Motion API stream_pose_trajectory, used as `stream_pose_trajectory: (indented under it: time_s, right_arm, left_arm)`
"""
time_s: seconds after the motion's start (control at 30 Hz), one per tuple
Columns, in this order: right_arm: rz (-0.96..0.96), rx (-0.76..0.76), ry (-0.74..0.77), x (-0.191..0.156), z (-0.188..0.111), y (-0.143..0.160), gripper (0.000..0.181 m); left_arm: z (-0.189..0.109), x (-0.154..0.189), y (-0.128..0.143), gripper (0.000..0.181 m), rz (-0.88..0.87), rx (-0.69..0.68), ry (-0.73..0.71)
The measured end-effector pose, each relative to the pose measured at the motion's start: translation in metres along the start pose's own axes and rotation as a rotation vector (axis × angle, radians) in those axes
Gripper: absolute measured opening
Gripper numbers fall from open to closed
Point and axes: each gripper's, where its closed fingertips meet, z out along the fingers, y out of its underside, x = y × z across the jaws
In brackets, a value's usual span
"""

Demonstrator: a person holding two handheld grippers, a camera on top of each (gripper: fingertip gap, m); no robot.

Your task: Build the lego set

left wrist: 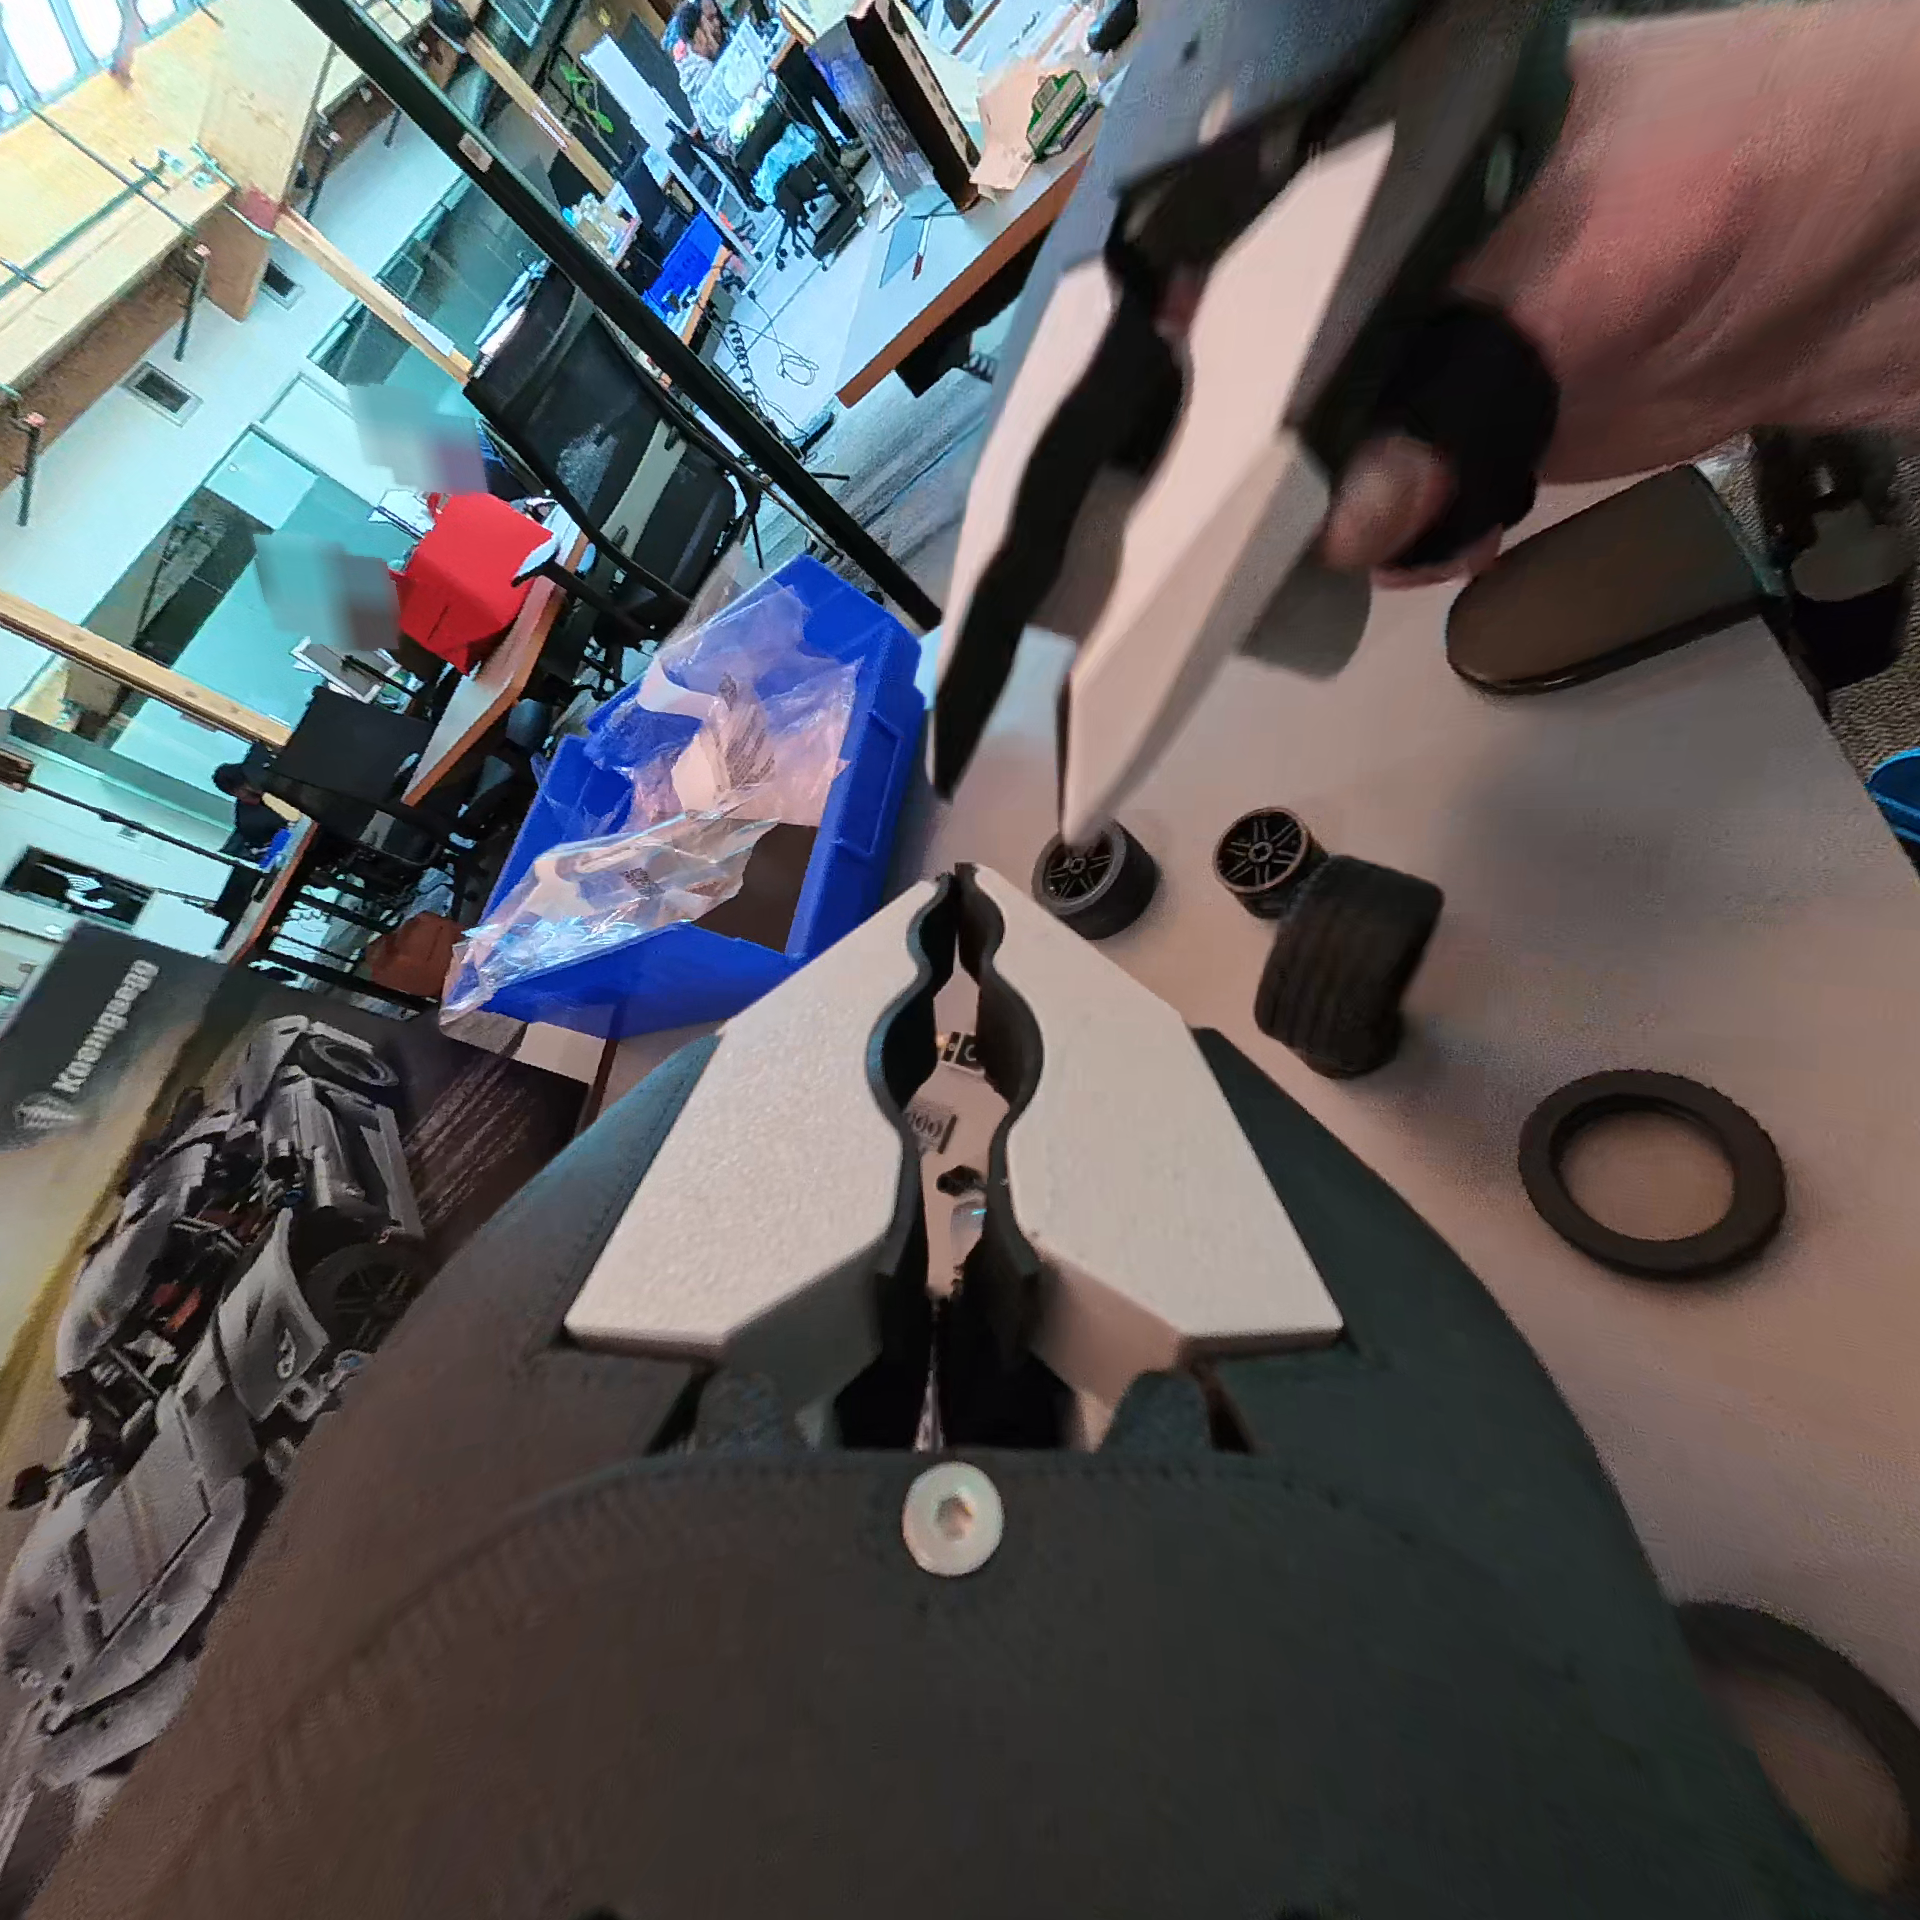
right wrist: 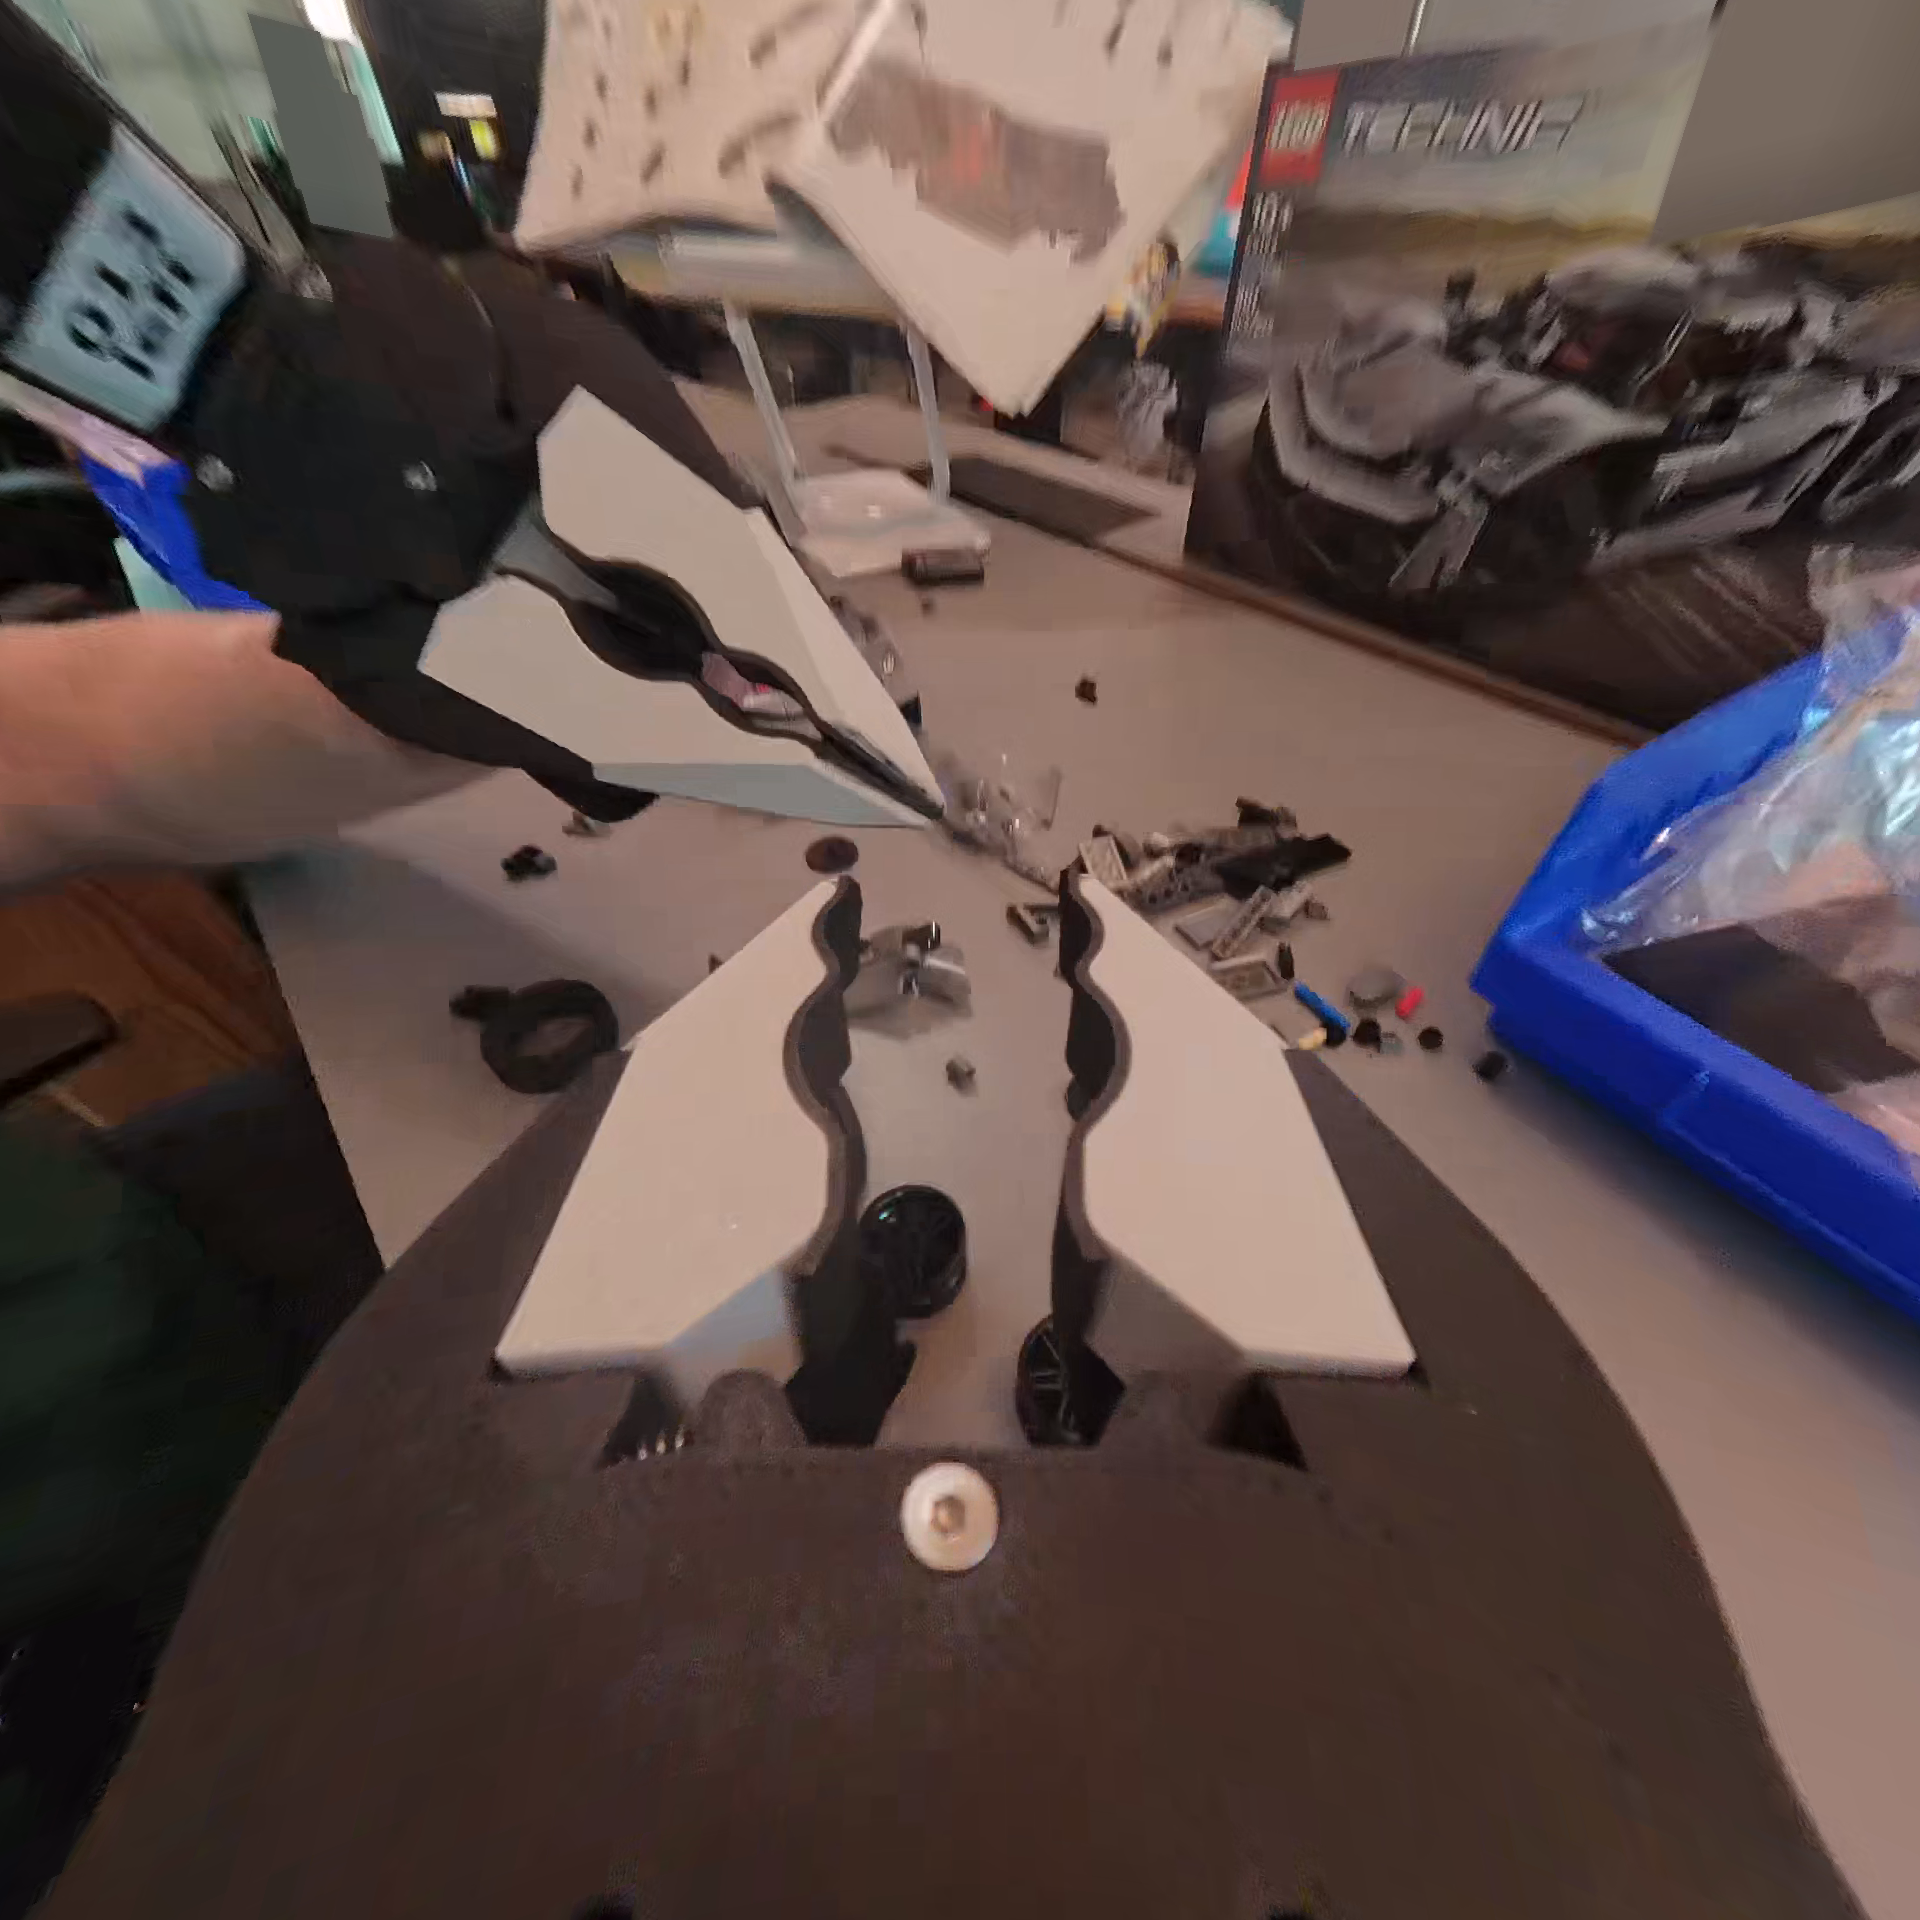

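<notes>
Ribbed black rubber tyres [left wrist: 1348,961] and spoked wheels [left wrist: 1093,876] are lying on the smooth grey counter [left wrist: 1558,831], left claw [left wrist: 956,883] pinching together empty, right claw [right wrist: 961,894] gaping wide.

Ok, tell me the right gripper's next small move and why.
Probably shift the right gripper slightly so its open jaws straddle the small wheel, then close. One fingertip is at the wheel's hub and the other is off to its side, so closing now would likely miss.

Blue bin [left wrist: 862,748] w/ clear plastic bags [left wrist: 665,821], red cloth [left wrist: 473,577] on bkgd desk, black office chair [left wrist: 592,426].
</notes>
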Motion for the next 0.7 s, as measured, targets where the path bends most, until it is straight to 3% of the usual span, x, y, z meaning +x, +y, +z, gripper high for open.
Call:
stream_pose_trajectory:
  time_s: [0.17,0.3,0.4,0.47,0.5,0.57,0.63,0.7]
  right_arm:
    - [0.022,-0.069,0.039,0.007,0.007,0.025,0.029]
    - [-0.024,-0.066,0.014,-0.026,-0.012,0.030,0.029]
    - [-0.036,-0.104,-0.149,-0.084,-0.026,0.055,0.049]
    - [-0.027,-0.232,-0.159,-0.098,-0.029,0.092,0.072]
    - [-0.023,-0.229,-0.165,-0.105,-0.026,0.096,0.076]
    - [-0.051,-0.244,-0.106,-0.108,-0.010,0.100,0.070]
    - [-0.039,-0.330,0.012,-0.087,0.004,0.113,0.063]
    - [0.042,-0.365,-0.020,-0.083,0.012,0.118,0.046]
  left_arm:
    - [0.012,0.011,0.027,0.000,-0.016,-0.105,0.054]
    - [-0.001,0.012,0.051,0.000,-0.100,-0.194,0.060]
    - [-0.027,0.013,0.068,0.000,-0.122,-0.267,0.012]
    - [-0.043,0.020,0.073,0.000,-0.174,-0.278,0.015]
    - [-0.048,0.025,0.074,0.000,-0.196,-0.267,0.026]
    - [-0.052,0.034,0.082,0.000,-0.221,-0.273,0.028]
    - [-0.051,0.042,0.081,0.000,-0.239,-0.256,0.052]
    - [-0.049,0.049,0.073,0.000,-0.233,-0.241,0.089]
